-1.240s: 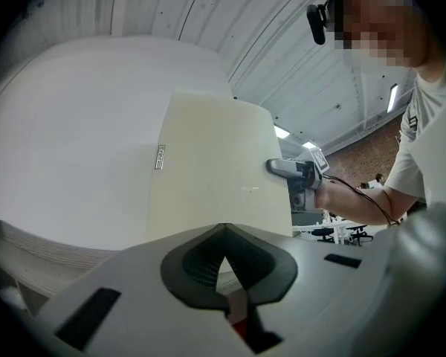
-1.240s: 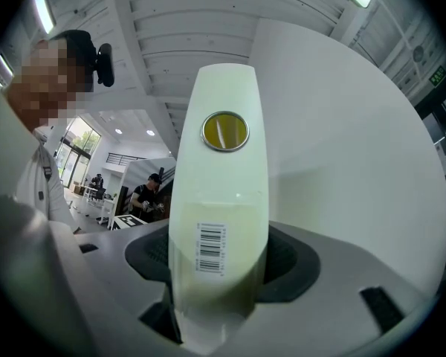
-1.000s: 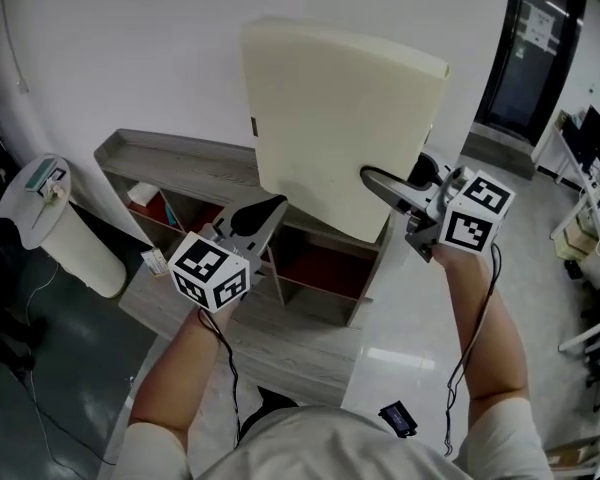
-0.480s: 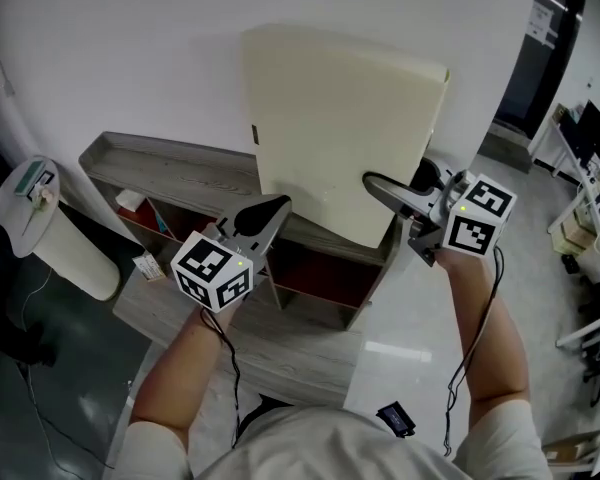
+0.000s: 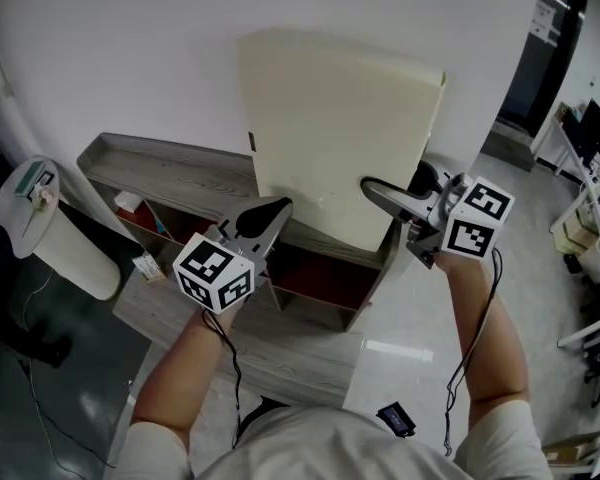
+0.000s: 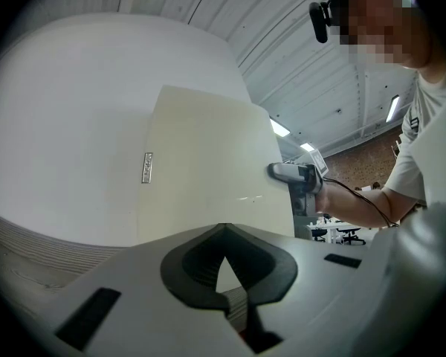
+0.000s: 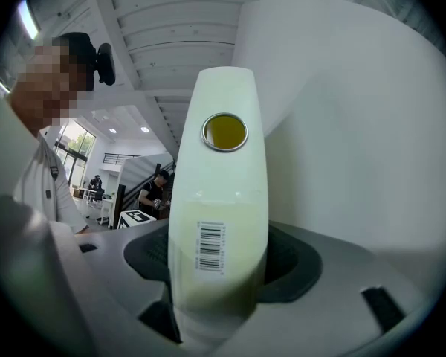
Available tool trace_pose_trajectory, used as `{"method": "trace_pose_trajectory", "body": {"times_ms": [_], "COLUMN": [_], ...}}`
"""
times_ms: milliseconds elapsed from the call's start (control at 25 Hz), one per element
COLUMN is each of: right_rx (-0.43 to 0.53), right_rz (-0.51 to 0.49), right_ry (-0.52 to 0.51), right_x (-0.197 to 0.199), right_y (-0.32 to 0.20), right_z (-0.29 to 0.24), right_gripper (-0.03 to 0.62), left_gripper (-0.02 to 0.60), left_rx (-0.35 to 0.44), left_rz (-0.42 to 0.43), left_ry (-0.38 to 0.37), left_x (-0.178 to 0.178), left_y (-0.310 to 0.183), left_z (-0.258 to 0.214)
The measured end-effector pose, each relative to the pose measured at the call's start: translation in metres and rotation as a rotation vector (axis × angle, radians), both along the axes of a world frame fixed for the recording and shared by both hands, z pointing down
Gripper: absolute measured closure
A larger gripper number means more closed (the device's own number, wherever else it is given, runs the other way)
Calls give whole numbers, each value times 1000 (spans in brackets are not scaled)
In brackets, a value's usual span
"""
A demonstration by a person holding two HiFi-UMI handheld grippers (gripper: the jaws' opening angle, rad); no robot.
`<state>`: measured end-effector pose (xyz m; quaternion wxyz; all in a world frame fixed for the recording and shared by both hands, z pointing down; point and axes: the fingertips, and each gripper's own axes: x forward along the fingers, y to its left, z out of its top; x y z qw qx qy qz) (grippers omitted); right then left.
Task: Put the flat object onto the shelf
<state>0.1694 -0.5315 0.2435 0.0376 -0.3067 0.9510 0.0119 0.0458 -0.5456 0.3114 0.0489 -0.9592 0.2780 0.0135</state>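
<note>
A large flat cream cushion stands upright in front of the white wall, its lower edge over the right end of the grey wooden shelf. My right gripper is shut on the cushion's right edge. In the right gripper view that edge, with a barcode label and a round brass eyelet, fills the jaws. My left gripper is shut and empty, its tip just below the cushion's lower left corner. In the left gripper view the cushion's face lies beyond the tip. Whether the cushion touches the shelf I cannot tell.
The low shelf has open compartments with reddish insides and small items at its left end. A white cylindrical bin stands on the floor at left. A small black object lies on the glossy floor. A dark doorway is at the right.
The cushion and both grippers have barely shifted; the head view has swung slightly, so the shelf sits a little further left in the picture.
</note>
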Motion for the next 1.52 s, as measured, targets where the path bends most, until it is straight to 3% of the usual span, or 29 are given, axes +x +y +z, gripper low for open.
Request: {"method": "trace_pose_trajectory", "body": {"times_ms": [520, 1120, 1520], "right_rx": [8, 20, 14], "right_rz": [-6, 67, 127], "right_ry": [-12, -38, -3], "right_x": [-3, 19, 33], "right_y": [3, 31, 52], "right_z": [-1, 0, 27], "right_gripper": [275, 270, 270], "left_gripper": [566, 567, 566], "left_rx": [-2, 8, 6], "left_rz": [-8, -3, -7], "left_ry": [1, 13, 6], "left_x": [0, 9, 18], "left_y": [9, 31, 51], "left_z": [1, 2, 9]}}
